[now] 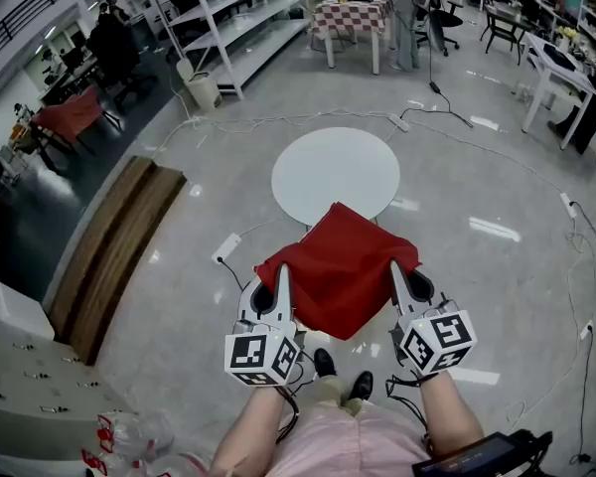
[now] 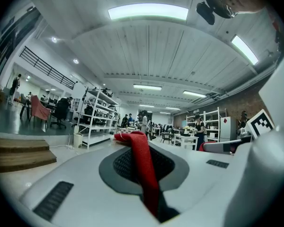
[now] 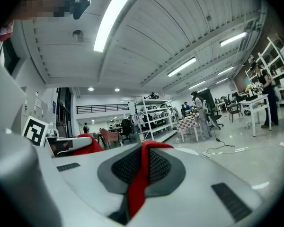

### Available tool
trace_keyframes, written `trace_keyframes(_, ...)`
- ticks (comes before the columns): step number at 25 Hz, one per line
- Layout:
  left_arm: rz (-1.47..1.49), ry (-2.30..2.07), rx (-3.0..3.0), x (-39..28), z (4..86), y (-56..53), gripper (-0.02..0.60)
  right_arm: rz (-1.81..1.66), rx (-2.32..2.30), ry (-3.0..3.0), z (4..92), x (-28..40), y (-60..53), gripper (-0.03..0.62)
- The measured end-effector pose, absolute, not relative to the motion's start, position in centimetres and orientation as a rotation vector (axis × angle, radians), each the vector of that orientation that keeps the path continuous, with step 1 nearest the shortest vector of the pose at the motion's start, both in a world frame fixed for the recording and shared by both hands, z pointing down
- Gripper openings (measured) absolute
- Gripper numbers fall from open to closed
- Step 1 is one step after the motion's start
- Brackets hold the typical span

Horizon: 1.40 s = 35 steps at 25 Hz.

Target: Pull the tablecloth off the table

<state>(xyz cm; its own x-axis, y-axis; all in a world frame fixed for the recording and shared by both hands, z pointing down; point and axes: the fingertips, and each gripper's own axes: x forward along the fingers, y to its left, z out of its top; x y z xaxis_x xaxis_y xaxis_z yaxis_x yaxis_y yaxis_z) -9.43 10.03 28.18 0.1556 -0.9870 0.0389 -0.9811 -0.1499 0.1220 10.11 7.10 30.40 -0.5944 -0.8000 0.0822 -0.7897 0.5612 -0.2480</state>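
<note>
Tablecloth (image 1: pixel 338 266), red, hangs in the head view between the left gripper (image 1: pixel 281 278) and the right gripper (image 1: pixel 397 274). Its far corner lies at the near rim of the round table (image 1: pixel 335 172), seemingly touching it, and most of the tabletop is bare. That corner could snag on the rim if pulled unevenly. The floor on the near side of the table is open, but a power strip (image 1: pixel 225 247) lies near-left of the table and could trip a backward step. In the left gripper view the jaws are clamped on a thin fold of tablecloth, which a sharp tug could slip free. The right gripper view shows the same narrow pinch, jaws pressed together on the fabric.
</note>
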Motion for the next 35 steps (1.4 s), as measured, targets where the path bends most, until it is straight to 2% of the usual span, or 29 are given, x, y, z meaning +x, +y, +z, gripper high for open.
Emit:
trace_keyframes(12,-0.065,-1.941,2.326,-9.1,28.1,11.3,0.043,-0.393,-1.421,2.711,30.1,10.4,8.3,0.023)
trace_keyframes(35,-0.137,-1.851,2.406,-13.9,26.5,13.1,0.043,-0.335,-1.524,2.663,28.4,6.1,11.6,0.023)
